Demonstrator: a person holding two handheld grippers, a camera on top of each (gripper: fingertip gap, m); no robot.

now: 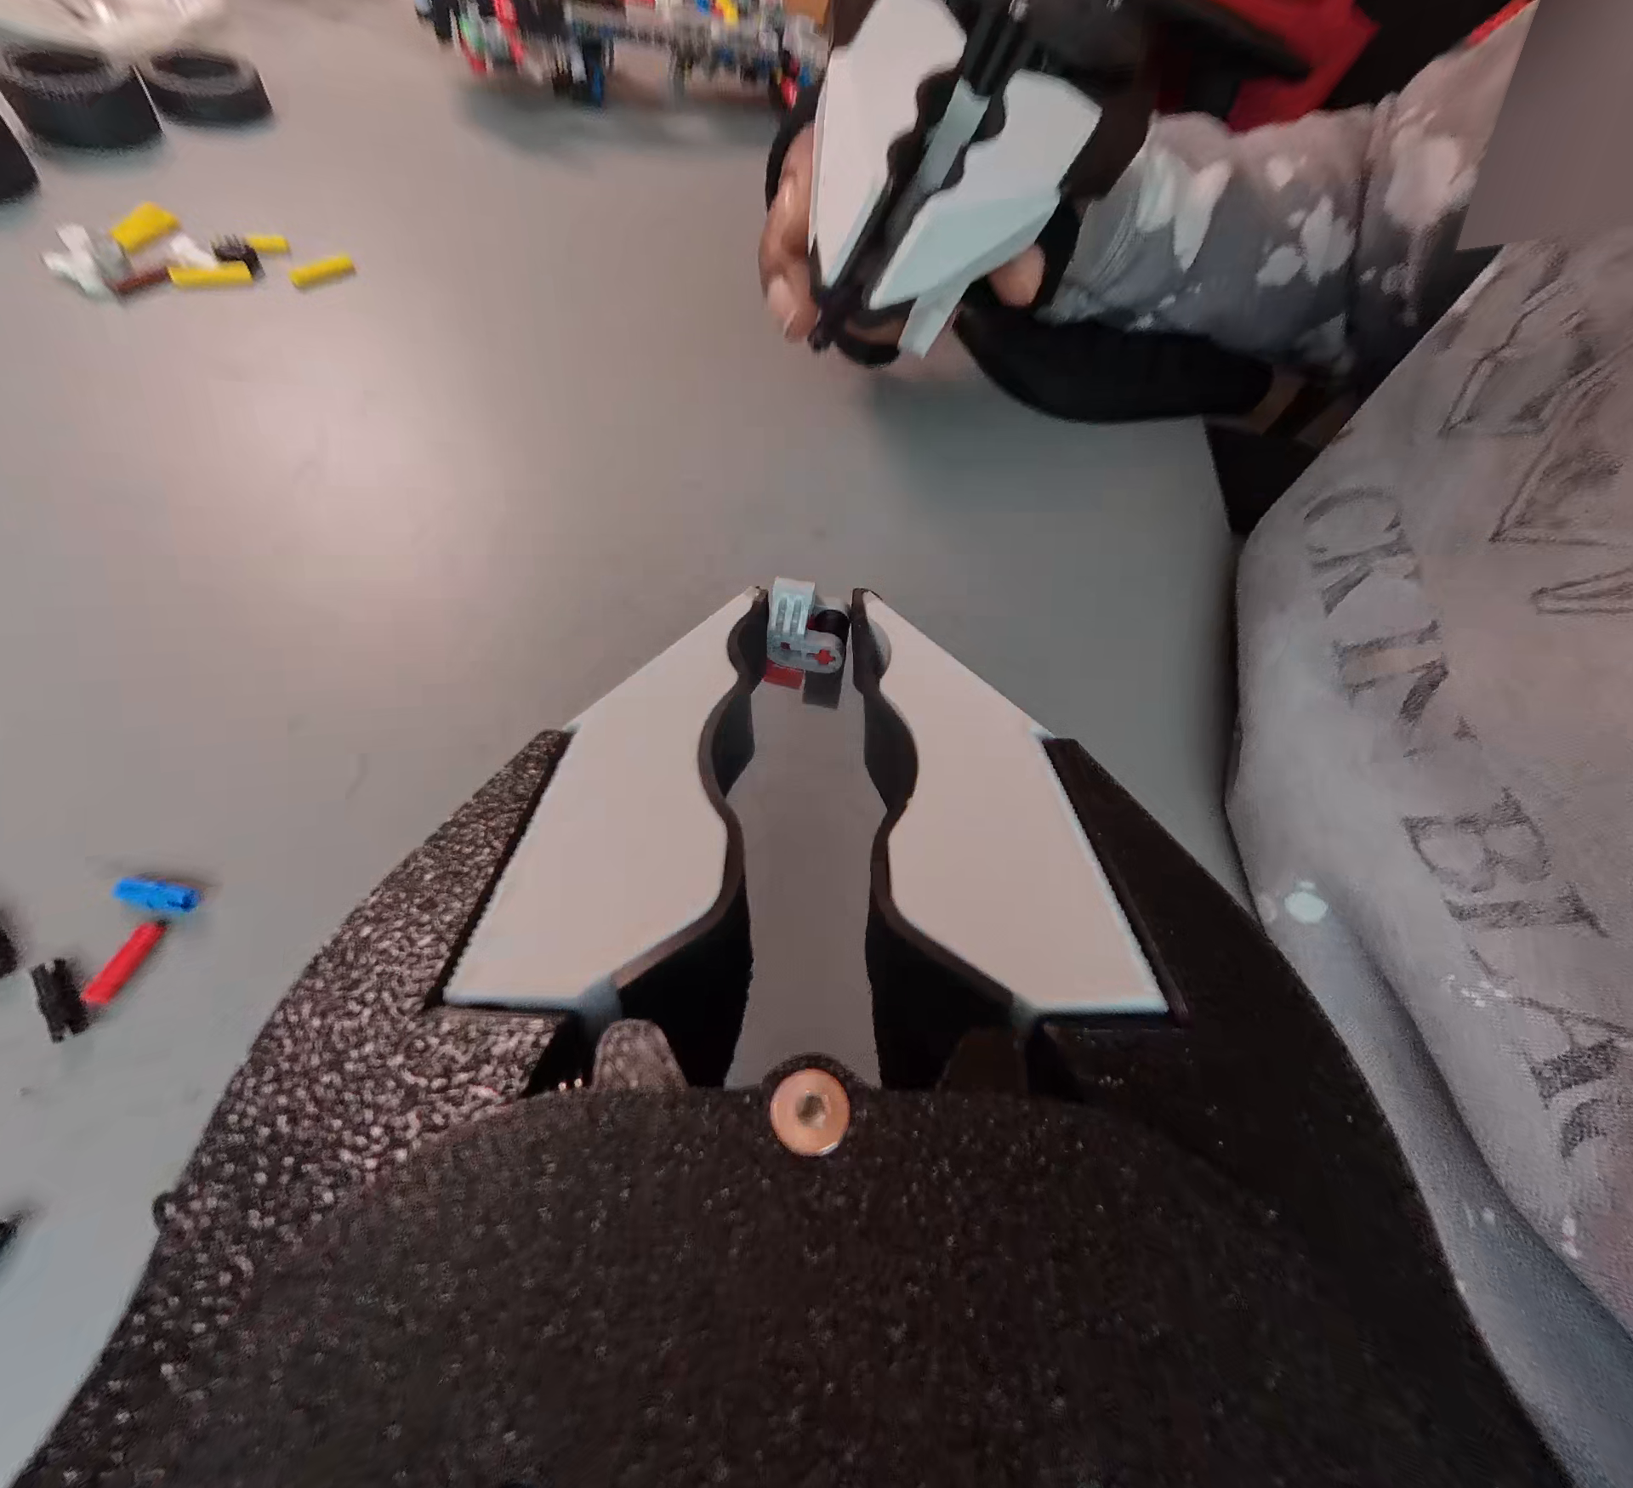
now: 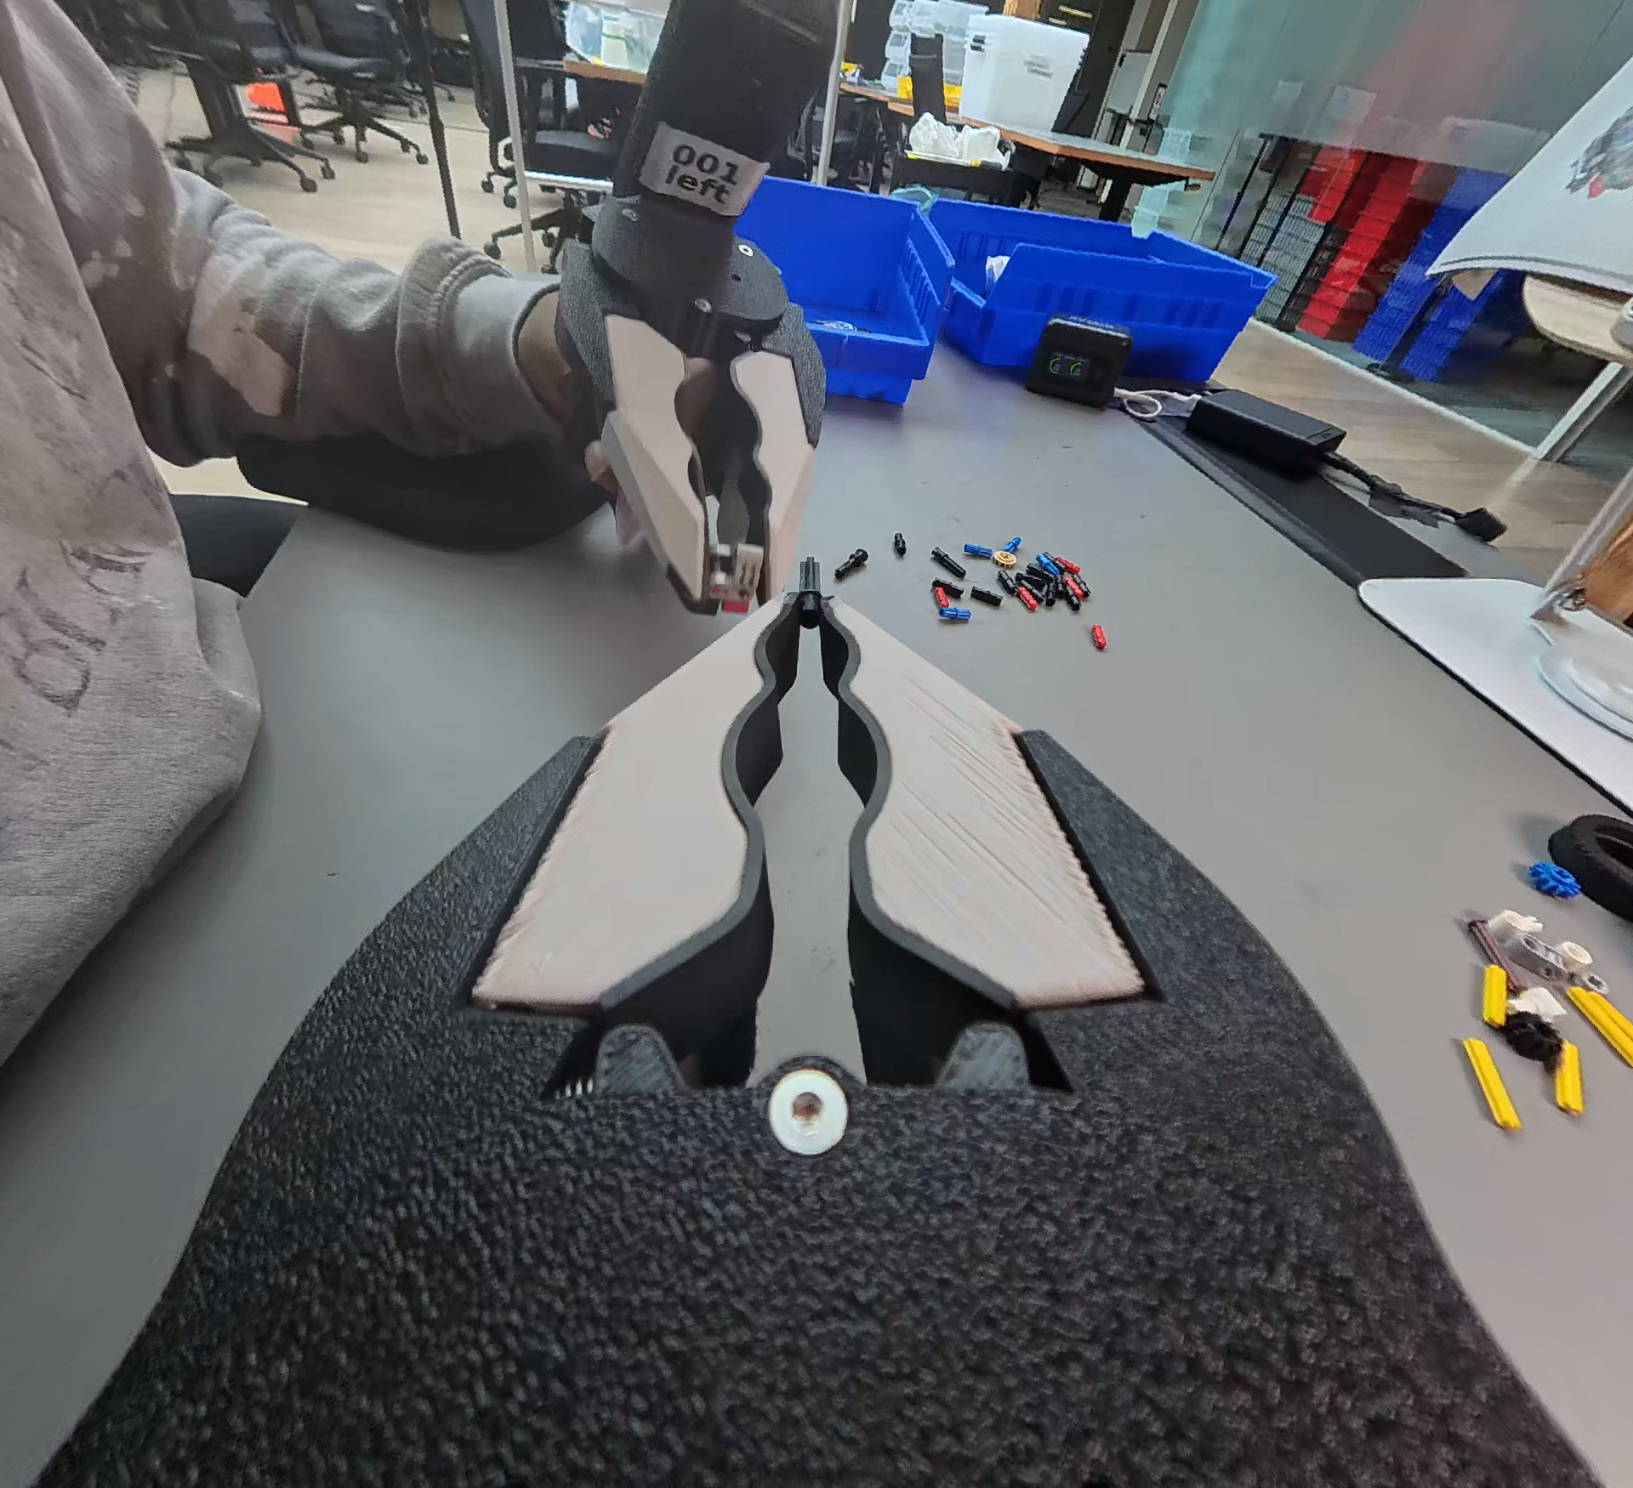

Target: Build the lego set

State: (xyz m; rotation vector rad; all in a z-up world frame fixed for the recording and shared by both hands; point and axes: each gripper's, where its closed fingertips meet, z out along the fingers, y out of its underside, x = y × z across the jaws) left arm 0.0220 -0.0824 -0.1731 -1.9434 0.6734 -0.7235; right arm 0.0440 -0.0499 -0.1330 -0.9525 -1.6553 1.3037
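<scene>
My left gripper is shut on a small grey, red and black lego assembly and holds it above the grey table. My right gripper is shut on a black pin that sticks out past its tips. In the right wrist view the left gripper hangs just left of the pin, with the assembly a short way from it. In the left wrist view the right gripper is at the upper right, pointing down at the table.
A partly built lego model and black tyres stand at the far side. Yellow and white pieces and a pile of pins lie on the table. Blue bins and a booklet stand sit further off. The left gripper's tips are roughly 6 centimeters from the right gripper's. My right tips are roughly 35 centimeters from the partly built lego model.
</scene>
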